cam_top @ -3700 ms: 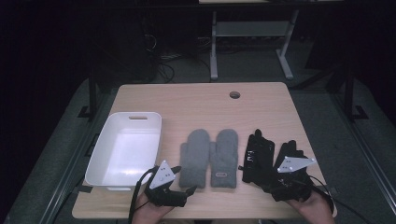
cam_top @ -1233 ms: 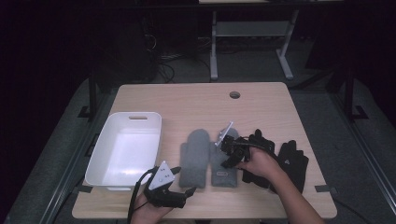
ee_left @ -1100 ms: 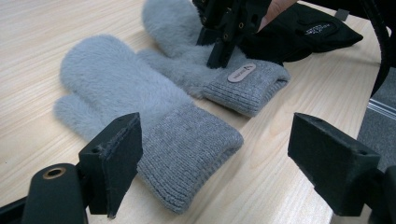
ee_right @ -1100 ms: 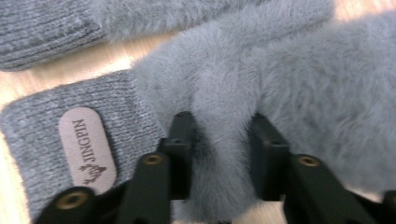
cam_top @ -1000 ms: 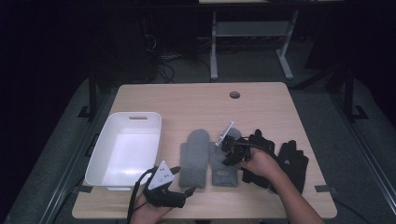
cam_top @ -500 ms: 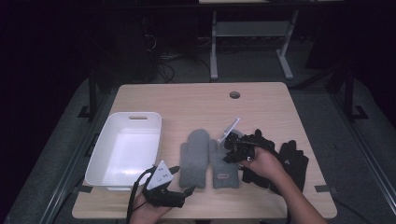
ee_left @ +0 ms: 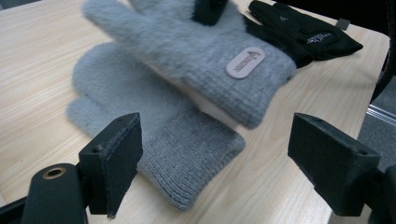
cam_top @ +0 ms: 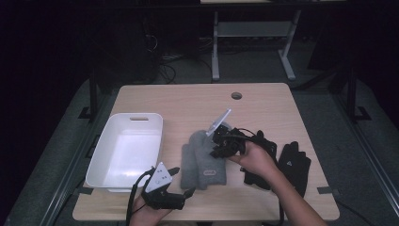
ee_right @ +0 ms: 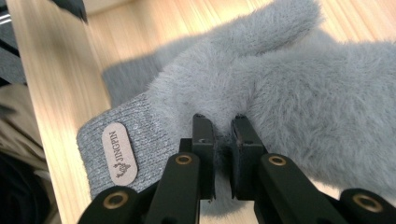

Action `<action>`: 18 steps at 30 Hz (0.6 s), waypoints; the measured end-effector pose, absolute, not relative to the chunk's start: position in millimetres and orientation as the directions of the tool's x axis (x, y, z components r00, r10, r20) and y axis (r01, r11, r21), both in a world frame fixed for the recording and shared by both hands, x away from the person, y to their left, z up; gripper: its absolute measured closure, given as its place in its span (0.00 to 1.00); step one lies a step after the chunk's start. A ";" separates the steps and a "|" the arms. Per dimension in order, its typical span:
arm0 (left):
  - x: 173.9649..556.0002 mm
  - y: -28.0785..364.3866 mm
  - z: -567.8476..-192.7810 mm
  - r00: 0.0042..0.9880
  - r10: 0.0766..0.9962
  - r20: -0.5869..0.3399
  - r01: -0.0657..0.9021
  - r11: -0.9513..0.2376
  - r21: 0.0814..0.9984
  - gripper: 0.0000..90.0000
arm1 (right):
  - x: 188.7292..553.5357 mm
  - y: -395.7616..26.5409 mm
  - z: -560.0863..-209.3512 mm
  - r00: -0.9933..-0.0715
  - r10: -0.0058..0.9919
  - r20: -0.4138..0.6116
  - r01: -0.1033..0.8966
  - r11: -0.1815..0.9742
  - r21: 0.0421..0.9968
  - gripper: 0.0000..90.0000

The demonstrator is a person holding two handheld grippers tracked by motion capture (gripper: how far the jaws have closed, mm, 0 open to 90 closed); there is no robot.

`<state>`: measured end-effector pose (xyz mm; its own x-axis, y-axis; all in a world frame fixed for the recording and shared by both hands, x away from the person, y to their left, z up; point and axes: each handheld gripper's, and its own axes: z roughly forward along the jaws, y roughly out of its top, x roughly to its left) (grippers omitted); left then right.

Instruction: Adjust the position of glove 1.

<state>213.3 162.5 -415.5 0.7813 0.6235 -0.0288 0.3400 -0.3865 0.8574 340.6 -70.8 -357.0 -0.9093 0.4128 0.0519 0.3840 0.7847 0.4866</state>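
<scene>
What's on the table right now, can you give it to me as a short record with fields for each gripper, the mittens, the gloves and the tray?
right gripper: shut on the grey mitten with the label, pinching its fluffy body
held mitten: lifted and tilted, partly over the other grey mitten
other mitten: flat on the table
left gripper: open, jaws wide, near the table's front edge, facing the mittens
black gloves: flat, right of the mittens
white tray: at the left, nothing in it
</scene>
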 end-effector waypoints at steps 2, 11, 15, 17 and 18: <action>213.3 163.4 -415.0 0.779 0.626 -0.034 0.343 -0.380 0.859 0.19 | 343.1 -62.2 -355.6 -0.912 0.406 0.059 0.381 0.785 0.489 0.92; 214.1 166.7 -414.1 0.775 0.631 -0.038 0.347 -0.375 0.860 0.19 | 356.3 -31.4 -362.8 -0.911 0.397 0.109 0.398 0.781 0.481 0.92; 215.0 167.2 -414.2 0.773 0.633 -0.041 0.350 -0.371 0.860 0.19 | 358.4 -21.6 -367.8 -0.911 0.395 0.119 0.402 0.787 0.467 0.92; 215.1 167.1 -414.3 0.772 0.634 -0.042 0.350 -0.371 0.860 0.19 | 360.4 -18.6 -372.4 -0.910 0.395 0.124 0.406 0.790 0.459 0.91; 215.2 167.0 -414.4 0.772 0.634 -0.041 0.351 -0.371 0.860 0.19 | 361.4 -17.6 -375.3 -0.908 0.399 0.129 0.411 0.790 0.455 0.91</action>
